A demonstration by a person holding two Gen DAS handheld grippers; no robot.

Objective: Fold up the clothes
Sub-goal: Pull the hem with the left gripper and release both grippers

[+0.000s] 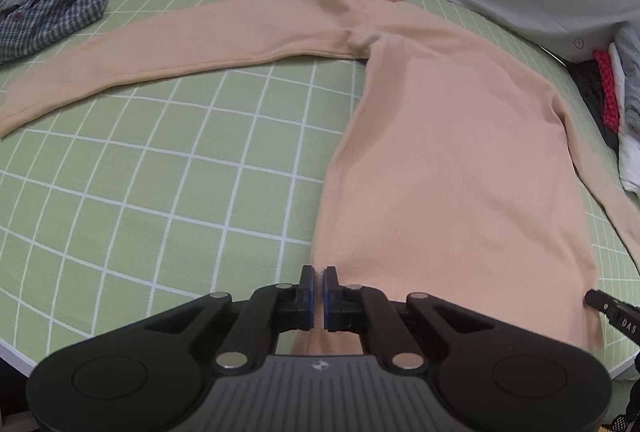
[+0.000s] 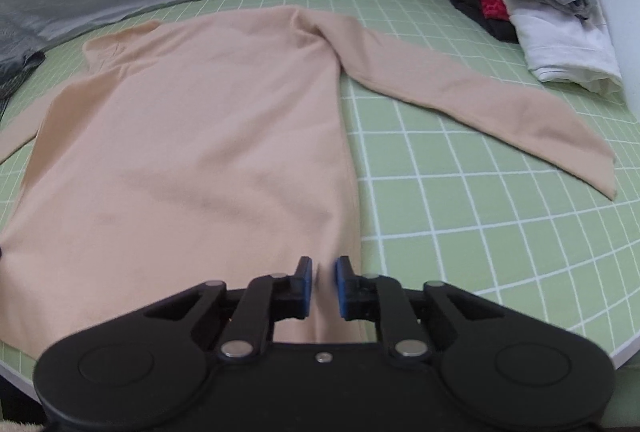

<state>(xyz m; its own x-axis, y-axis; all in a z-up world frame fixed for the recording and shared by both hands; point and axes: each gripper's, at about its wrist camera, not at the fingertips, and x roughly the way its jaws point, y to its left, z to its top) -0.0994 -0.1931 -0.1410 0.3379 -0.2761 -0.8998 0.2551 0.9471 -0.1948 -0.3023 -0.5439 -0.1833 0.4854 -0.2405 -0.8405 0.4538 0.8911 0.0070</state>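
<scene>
left wrist view: sweater [image 1: 452,135] lies flat on the mat [image 1: 160,171], one sleeve [image 1: 168,51] stretched sideways, ready for folding. left gripper [image 1: 319,276] has its fingers pressed on the left hem corner, likely to keep the cloth taut.
right wrist view: right gripper [image 2: 324,268] pinches the right hem corner, fingers nearly together; other sleeve [image 2: 480,103] lies angled outward.

The left hand-held gripper [image 1: 319,282] is matte black, with two round-ended side lobes, jointed link arms pinned by silver round-headed screws, and blue pads [image 1: 307,302] on the inner faces of its fingers. Its middle plate is grey and ribbed, bearing a small white emblem. The right hand-held gripper [image 2: 324,278] has the same black build, silver screws and blue pads [image 2: 343,290], with one small screw at its centre.
</scene>
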